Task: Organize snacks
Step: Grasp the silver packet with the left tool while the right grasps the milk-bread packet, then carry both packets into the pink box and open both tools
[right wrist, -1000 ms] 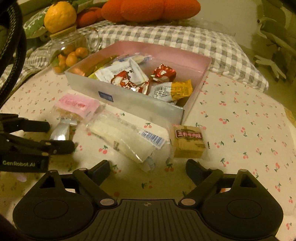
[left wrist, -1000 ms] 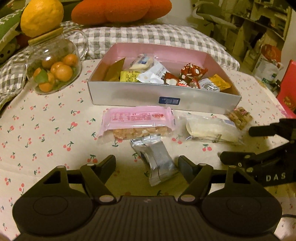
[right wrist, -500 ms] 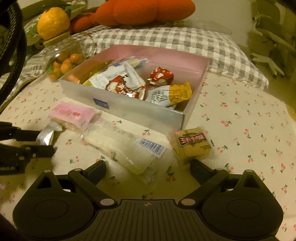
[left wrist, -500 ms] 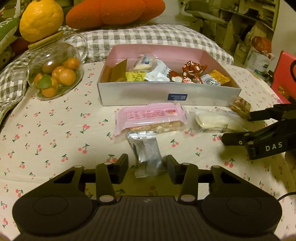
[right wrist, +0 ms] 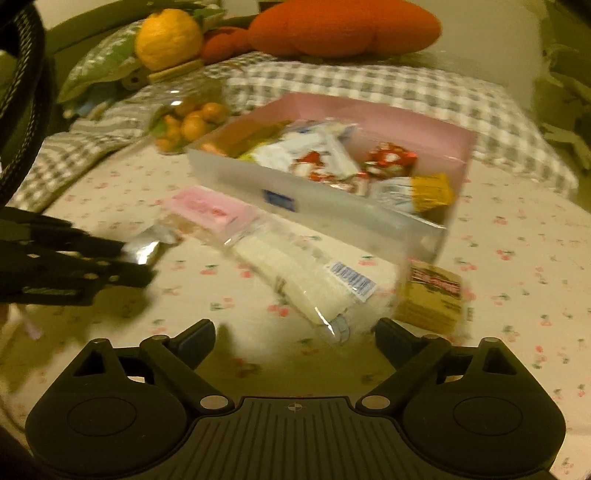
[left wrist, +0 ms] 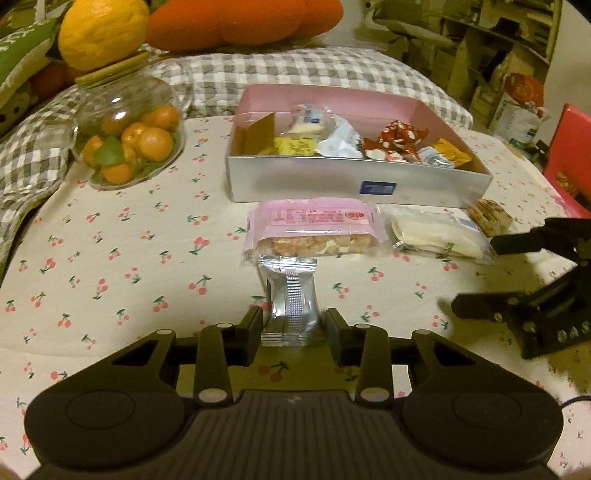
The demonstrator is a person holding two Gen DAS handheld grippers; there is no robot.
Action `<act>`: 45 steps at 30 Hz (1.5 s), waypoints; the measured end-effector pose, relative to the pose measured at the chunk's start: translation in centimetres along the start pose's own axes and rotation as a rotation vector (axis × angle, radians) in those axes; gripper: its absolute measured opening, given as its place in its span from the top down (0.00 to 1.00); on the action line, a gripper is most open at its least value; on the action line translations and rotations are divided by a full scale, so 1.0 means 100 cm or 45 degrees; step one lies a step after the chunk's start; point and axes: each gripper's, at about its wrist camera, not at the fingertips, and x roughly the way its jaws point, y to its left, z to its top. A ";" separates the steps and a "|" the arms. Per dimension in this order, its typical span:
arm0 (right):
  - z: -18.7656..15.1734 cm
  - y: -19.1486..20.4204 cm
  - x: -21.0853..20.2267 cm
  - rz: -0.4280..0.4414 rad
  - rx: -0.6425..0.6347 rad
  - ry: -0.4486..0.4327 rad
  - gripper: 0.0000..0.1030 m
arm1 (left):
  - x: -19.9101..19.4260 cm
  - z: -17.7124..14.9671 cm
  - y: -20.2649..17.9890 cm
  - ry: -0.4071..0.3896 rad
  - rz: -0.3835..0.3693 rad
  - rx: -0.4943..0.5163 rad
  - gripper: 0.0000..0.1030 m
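A silver foil packet [left wrist: 291,295] lies on the cherry-print cloth with its near end between the fingers of my left gripper [left wrist: 293,325]. The jaws are closing and the pads touch its sides. Beyond it lie a pink packet [left wrist: 314,229], a long white packet [left wrist: 432,234] and a small brown square snack [left wrist: 489,216], all just in front of the pink-lined box [left wrist: 332,184] that holds several wrapped snacks. My right gripper [right wrist: 295,339] stands open, and the near end of the white packet [right wrist: 306,280] reaches toward the gap between its fingers. The brown snack [right wrist: 434,295] sits just beyond its right finger.
A glass jar of small oranges [left wrist: 125,136] stands at the back left with a yellow citrus [left wrist: 103,33] on its lid. A checked cushion [left wrist: 314,70] and an orange plush lie behind the box. A red object [left wrist: 569,166] is at the far right.
My left gripper's jaws have narrowed from wide apart onto the silver packet, which has turned to lie straight between them. The right gripper has shifted toward the white packet, still open.
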 end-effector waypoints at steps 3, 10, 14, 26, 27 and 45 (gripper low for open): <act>0.000 0.014 -0.005 0.135 -0.048 0.017 0.08 | -0.001 0.000 0.005 0.005 0.008 -0.012 0.67; 0.003 0.020 -0.007 0.083 -0.132 0.025 0.10 | -0.004 -0.002 0.014 0.002 0.011 -0.022 0.66; 0.007 0.007 0.000 -0.006 -0.098 0.009 0.10 | -0.003 -0.002 0.012 0.002 0.016 -0.014 0.66; 0.029 0.025 0.036 -0.076 -0.184 0.000 0.19 | 0.001 0.003 0.014 -0.004 0.024 -0.029 0.66; 0.030 0.027 0.036 -0.080 -0.189 -0.006 0.25 | 0.002 0.003 0.015 -0.003 0.025 -0.030 0.67; 0.025 0.033 0.012 -0.015 -0.054 0.053 0.74 | -0.016 0.010 0.025 -0.002 -0.004 -0.129 0.74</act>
